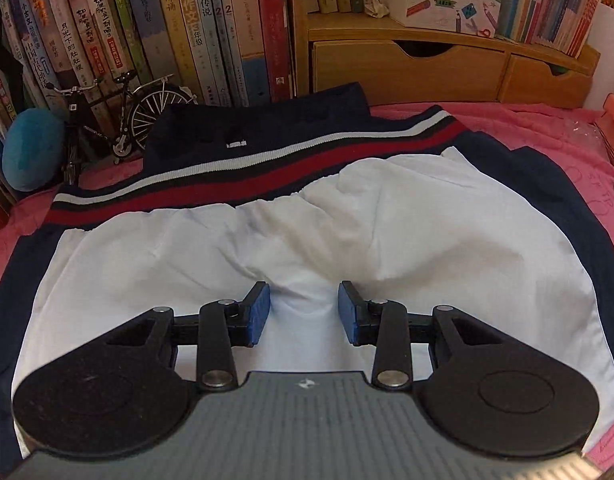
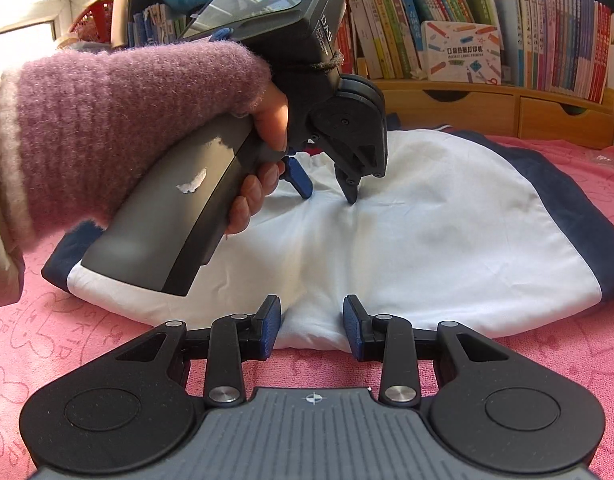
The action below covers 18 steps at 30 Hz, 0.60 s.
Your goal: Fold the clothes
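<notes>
Jacket (image 2: 447,232), white-panelled with navy sides, lies flat on the pink cloth (image 2: 87,340) and fills the middle of both frames; its long axis runs left to right across the right wrist view.

Nearest, at the bottom centre of the right wrist view, the right gripper (image 2: 312,326) sits at the near hem. A raised fold of white fabric stands between its blue pads (image 2: 269,328), which look to press on it from both sides, so I judge it clenched on the hem. The fabric lies straight ahead of those fingers.

Further in, at the centre of the same view, the left gripper (image 2: 331,194) points steeply down onto the middle of the white panel, held by a hand (image 2: 263,152) in a fuzzy mauve sleeve (image 2: 119,120). Its tips touch or nearly touch the cloth. In the left wrist view the left gripper (image 1: 303,312) shows a ridge of white fabric rising between its parted pads (image 1: 259,312); whether they bite on it I cannot tell.

The coming fold probably turns on the near hem travelling away toward the far edge, and the right hand is nearer that hem.

Only the left wrist view shows the far red-and-white striped band (image 1: 243,172), the toy bicycle (image 1: 119,120) and books (image 1: 167,28) beyond. Only the right wrist view shows the near hem and both grippers together.
</notes>
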Available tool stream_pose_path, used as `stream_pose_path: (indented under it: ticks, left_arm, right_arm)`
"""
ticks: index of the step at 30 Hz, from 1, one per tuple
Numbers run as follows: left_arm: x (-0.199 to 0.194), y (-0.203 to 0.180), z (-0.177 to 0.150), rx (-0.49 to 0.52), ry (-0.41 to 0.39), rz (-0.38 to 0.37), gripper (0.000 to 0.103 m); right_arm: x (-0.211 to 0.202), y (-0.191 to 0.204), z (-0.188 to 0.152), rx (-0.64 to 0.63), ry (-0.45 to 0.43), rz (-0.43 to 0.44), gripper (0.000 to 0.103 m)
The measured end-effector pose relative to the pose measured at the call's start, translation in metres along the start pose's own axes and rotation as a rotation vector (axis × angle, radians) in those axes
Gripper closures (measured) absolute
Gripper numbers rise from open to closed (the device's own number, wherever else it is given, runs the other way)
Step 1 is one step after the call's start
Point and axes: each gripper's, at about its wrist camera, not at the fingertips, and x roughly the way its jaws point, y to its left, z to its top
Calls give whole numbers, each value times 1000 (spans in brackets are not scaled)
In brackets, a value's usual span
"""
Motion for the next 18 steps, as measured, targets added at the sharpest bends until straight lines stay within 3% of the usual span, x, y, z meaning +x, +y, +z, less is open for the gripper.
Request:
stream_pose_path:
  ticks: [18]
  left_arm:
    - [27,18,33,-69,-42,-10,63]
  right_arm:
    - [-2,1,-2,-7,0,-6,68]
